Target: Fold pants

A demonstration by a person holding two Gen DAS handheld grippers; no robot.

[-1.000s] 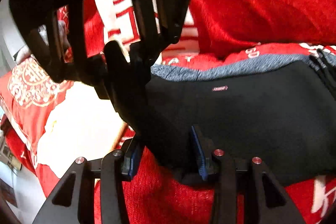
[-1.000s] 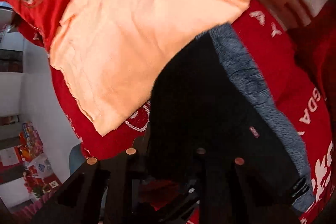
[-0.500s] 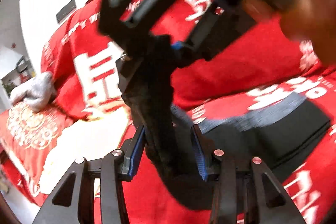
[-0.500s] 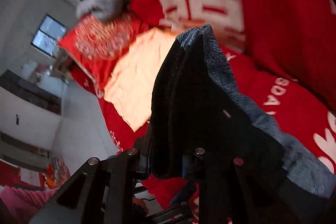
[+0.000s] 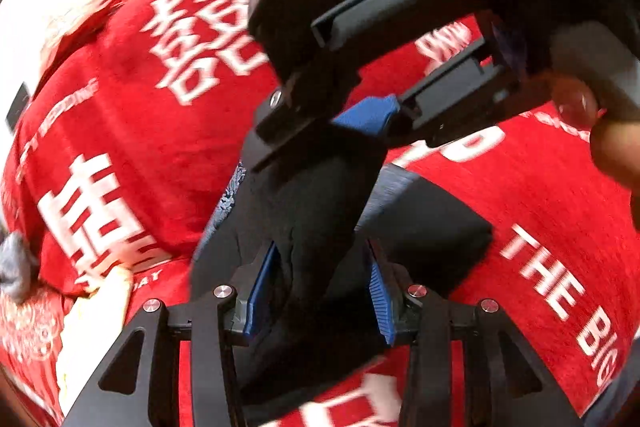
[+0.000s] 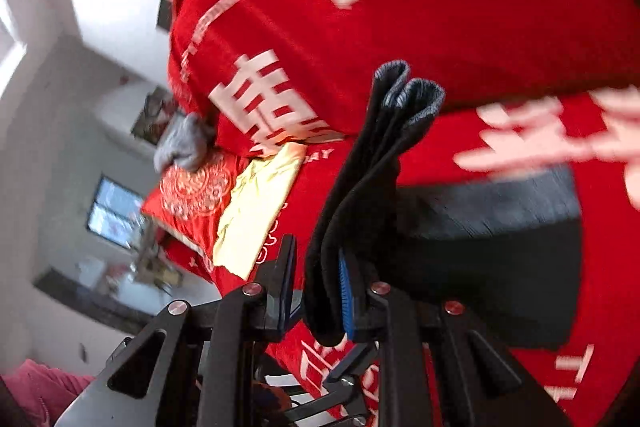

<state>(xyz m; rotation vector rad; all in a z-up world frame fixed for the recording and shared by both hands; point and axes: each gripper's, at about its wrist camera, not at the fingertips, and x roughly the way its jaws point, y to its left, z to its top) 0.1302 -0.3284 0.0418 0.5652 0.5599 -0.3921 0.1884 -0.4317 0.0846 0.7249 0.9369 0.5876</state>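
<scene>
The black pants (image 5: 312, 211) with a grey waistband hang lifted over the red bed cover, folded part (image 5: 432, 227) still lying on it. My left gripper (image 5: 320, 291) is shut on a bunched edge of the pants between its blue pads. The right gripper (image 5: 360, 123) shows above it in the left wrist view, clamped on the same fabric higher up. In the right wrist view my right gripper (image 6: 316, 291) is shut on the folded pants (image 6: 360, 179), whose grey waistband (image 6: 408, 91) points up and away.
A red cover with white lettering (image 5: 168, 131) spreads over the bed. A cream cloth (image 6: 256, 203) and a grey cloth (image 6: 180, 143) lie at the left by a red patterned pillow (image 6: 192, 191). White walls and a window (image 6: 112, 215) lie beyond.
Both grippers have lifted the pants end up off the bed and swung it over, so the views now look across the bed toward the wall.
</scene>
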